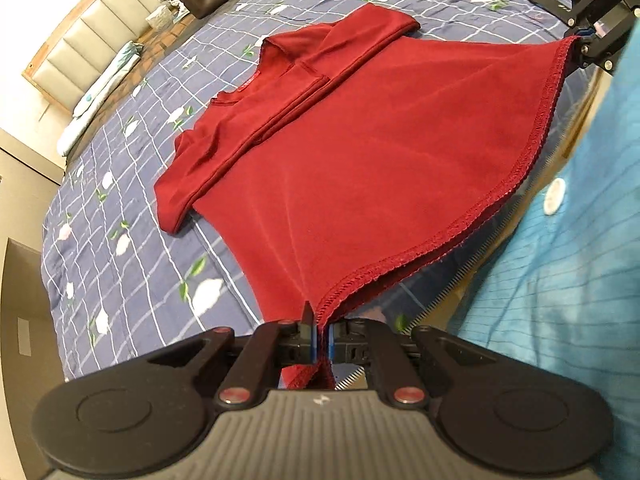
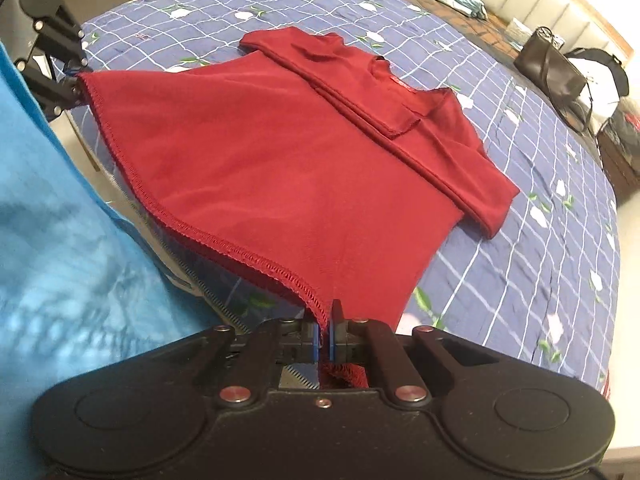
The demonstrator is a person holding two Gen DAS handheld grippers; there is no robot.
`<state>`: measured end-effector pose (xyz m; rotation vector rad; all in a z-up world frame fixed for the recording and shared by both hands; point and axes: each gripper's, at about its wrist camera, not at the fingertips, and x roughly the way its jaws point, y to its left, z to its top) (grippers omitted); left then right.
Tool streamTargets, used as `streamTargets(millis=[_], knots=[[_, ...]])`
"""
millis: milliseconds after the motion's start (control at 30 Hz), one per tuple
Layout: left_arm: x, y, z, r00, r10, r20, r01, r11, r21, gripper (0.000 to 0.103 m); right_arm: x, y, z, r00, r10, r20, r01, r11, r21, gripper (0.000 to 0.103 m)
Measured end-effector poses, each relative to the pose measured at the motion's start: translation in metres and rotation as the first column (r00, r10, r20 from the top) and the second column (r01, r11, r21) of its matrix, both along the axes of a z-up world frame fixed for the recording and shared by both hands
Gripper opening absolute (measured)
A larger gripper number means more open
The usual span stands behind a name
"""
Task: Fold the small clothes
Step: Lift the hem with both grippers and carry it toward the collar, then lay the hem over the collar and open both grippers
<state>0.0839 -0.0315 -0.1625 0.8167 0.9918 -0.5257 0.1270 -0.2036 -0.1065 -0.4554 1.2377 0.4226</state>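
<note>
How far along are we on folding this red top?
Done: both sleeves of the red top lie folded in across its chest. In hand: the left tool and right tool each pinch a hem corner, lifted off the bedspread. Left: carry the hem to the collar and flatten.

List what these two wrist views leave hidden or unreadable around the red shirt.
- red shirt: its underside and the quilt beneath, hidden in both views by the fabric.
- Neck label: too small to read.
- Hem corners inside the left gripper and right gripper: covered by the fingers.
- Person: only a blurred blue garment, cut off at the frame edge.
</note>
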Motion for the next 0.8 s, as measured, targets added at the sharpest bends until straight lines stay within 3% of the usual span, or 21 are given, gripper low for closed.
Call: streamTargets(millis=[233, 400, 533, 800], knots=[[-0.024, 0.011, 0.000, 0.999, 0.033, -0.023, -0.033, 0.999, -0.025, 0.003, -0.025, 0.004, 0.005, 0.999, -0.054, -0.005, 0.054, 0.999, 0.008, 0.003], [-0.018, 0.015, 0.008, 0.998, 0.060, -0.002, -0.060, 0.997, -0.043, 0.004, -0.026, 0.008, 0.010, 0.997, -0.078, 0.026, 0.078, 0.997, 0.009, 0.003], [-0.004, 0.017, 0.020, 0.997, 0.077, 0.005, -0.076, 0.995, -0.069, 0.004, -0.014, 0.008, 0.018, 0.993, -0.100, 0.061, 0.098, 0.995, 0.024, 0.003], [0.043, 0.013, 0.045, 0.996, 0.069, 0.054, -0.066, 0.997, -0.043, 0.004, 0.036, -0.001, 0.039, 0.978, -0.157, 0.139, 0.150, 0.987, 0.061, 0.004]])
